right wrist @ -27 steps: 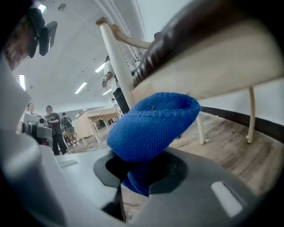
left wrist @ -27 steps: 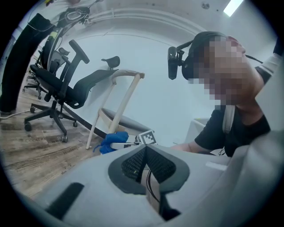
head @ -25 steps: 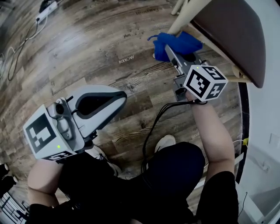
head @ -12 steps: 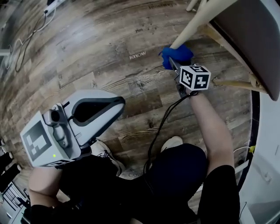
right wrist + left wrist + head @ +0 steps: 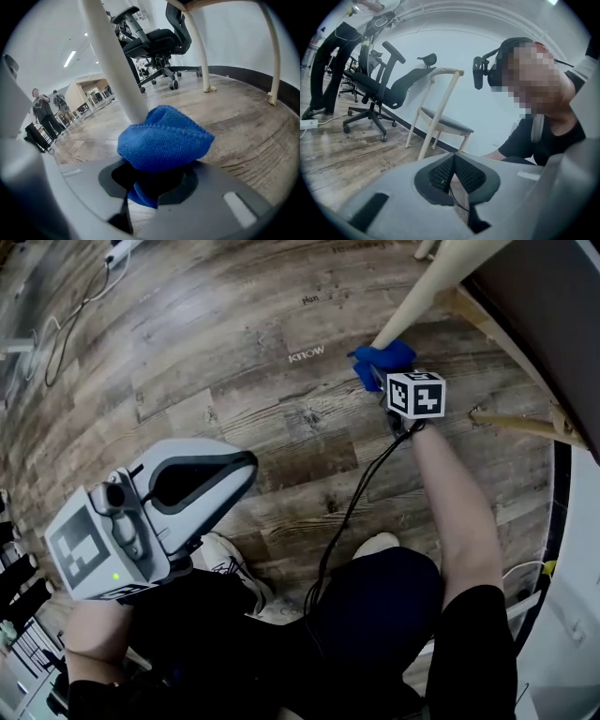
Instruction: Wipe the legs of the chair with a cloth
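Right gripper [image 5: 379, 377] is clenched on a blue cloth [image 5: 381, 360], knit and nubbly, bunched into a soft wad that bulges out past the jaws. The cloth is pressed against the round, smooth, cream-coloured chair leg [image 5: 427, 298] low down, near where the leg meets the floor [image 5: 206, 352]. In the right gripper view the cloth [image 5: 164, 140] touches the near side of the leg [image 5: 115, 61]; whether it wraps round it I cannot tell. The floor is wood-grain plank, worn, with open room to the left of the leg. The dark curved seat [image 5: 553, 324] overhangs at the upper right, and two more thin pale legs [image 5: 276, 56] stand behind, near a dark baseboard. A black office chair [image 5: 154, 37] on casters stands well apart. Left gripper [image 5: 242, 463], a grey rounded shell, is held low by the person's knee, jaws closed together, with nothing between them. A black cable [image 5: 352, 512] trails from the right gripper.
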Demonstrator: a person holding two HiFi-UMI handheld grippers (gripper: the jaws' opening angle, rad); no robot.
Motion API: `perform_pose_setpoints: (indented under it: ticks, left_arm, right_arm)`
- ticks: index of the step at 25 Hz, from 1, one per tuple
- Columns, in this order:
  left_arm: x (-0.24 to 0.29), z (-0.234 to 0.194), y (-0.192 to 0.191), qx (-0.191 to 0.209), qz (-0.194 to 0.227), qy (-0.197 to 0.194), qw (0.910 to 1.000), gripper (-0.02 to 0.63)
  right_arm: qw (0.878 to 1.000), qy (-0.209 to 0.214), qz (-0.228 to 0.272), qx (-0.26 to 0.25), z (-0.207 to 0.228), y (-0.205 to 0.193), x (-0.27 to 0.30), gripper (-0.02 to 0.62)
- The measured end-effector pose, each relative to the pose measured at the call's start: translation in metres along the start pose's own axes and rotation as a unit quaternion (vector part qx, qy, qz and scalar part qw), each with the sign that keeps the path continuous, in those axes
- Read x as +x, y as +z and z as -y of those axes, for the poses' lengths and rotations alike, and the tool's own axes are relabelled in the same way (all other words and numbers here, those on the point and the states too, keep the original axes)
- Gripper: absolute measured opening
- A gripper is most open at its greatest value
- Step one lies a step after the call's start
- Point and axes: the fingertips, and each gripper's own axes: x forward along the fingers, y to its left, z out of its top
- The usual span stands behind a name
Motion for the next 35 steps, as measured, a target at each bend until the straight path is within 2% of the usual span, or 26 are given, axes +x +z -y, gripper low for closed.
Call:
perform_pose_setpoints:
  ticks: [5, 11, 21, 26, 30, 32, 35]
  left_arm:
    - [0.007, 0.006, 0.001, 0.01, -0.003, -0.015, 0.9998, 0.006]
    - [0.01, 0.014, 0.009, 0.021, 0.007, -0.035, 0.9992, 0.006]
    - [0.018, 0.024, 0.011, 0.051, 0.007, -0.049, 0.9975, 0.006]
    - [0.029, 0.031, 0.004, 0.117, -0.021, -0.044, 0.9919, 0.006]
    - [0.032, 0.036, -0.003, 0.148, -0.04, -0.041, 0.9873, 0.006]
    - [0.034, 0.038, -0.008, 0.174, -0.056, -0.036, 0.9825, 0.006]
    - [0.036, 0.04, -0.023, 0.217, -0.103, -0.03, 0.9702, 0.006]
  right_arm:
    - [0.999, 0.002, 0.021, -0.025, -0.009, 0.017, -0.021, 0.106]
    - [0.994, 0.014, 0.084, -0.061, -0.037, 0.065, -0.066, 0.106]
    - [0.974, 0.001, 0.219, -0.062, -0.083, 0.144, -0.155, 0.104]
    - [0.962, -0.009, 0.267, -0.051, -0.098, 0.174, -0.193, 0.104]
    - [0.955, -0.01, 0.294, -0.036, -0.104, 0.189, -0.218, 0.104]
    - [0.953, -0.007, 0.302, -0.018, -0.104, 0.193, -0.228, 0.104]
    - [0.952, -0.005, 0.307, 0.006, -0.1, 0.195, -0.24, 0.104]
